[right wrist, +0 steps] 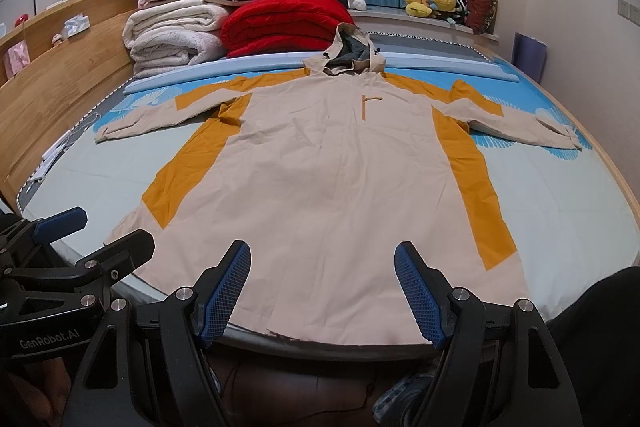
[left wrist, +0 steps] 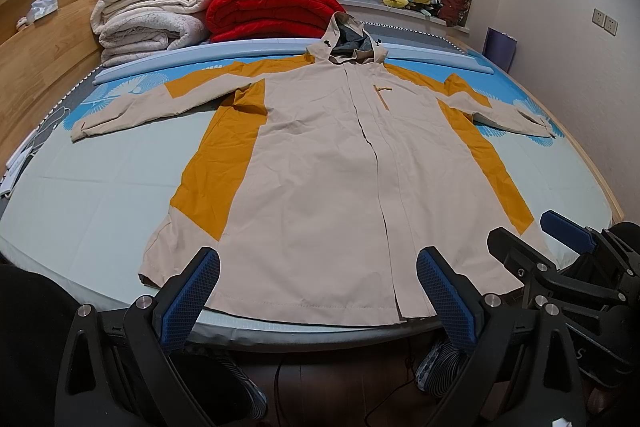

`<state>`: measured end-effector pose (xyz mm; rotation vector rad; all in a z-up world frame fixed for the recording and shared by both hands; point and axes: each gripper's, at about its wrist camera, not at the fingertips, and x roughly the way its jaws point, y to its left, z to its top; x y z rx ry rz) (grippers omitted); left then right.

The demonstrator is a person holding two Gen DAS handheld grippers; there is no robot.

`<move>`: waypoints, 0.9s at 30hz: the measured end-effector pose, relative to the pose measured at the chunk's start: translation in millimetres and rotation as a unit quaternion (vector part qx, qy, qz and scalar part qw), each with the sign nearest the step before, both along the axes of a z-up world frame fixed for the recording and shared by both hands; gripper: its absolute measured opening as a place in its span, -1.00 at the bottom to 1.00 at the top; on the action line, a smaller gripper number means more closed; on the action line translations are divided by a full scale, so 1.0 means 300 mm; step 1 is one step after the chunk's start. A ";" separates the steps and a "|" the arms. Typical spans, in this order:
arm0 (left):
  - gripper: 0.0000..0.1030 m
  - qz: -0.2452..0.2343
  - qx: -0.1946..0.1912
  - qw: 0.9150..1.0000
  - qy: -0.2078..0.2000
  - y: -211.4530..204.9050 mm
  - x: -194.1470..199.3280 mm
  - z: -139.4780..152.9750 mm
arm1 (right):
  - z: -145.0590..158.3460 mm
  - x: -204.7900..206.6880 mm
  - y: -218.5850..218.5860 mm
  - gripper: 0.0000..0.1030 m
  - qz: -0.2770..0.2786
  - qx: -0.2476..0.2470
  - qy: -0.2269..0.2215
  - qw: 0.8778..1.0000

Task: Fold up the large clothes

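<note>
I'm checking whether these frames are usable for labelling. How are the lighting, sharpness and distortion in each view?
Left wrist view: even indoor light, the jacket sharp with only soft shadows, no glare; fisheye bends the bed edge and blackens the corners. Right wrist view: same even light and focus on the jacket, the wooden headboard bowed, dark vignette around the rim.

Bed [left wrist: 100, 195], pale sheet with blue pattern toward the head. Beige-and-mustard hooded jacket [left wrist: 320, 163] spread flat, sleeves out. Folded red blanket [left wrist: 268, 13] and cream blankets [left wrist: 148, 23] stacked at headboard end.
</note>
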<state>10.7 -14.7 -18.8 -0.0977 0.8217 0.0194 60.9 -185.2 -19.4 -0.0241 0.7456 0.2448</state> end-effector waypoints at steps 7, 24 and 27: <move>0.89 0.000 0.000 1.000 0.000 0.001 0.001 -0.001 | -0.001 0.000 -0.002 0.46 0.000 -0.001 -0.001 1.000; 0.74 -0.008 -0.001 1.000 -0.003 -0.006 -0.002 0.002 | -0.003 -0.002 -0.007 0.46 0.000 -0.002 -0.001 1.000; 0.61 -0.012 0.000 1.000 -0.003 -0.009 -0.004 0.004 | 0.000 0.001 -0.009 0.46 -0.001 -0.002 -0.003 1.000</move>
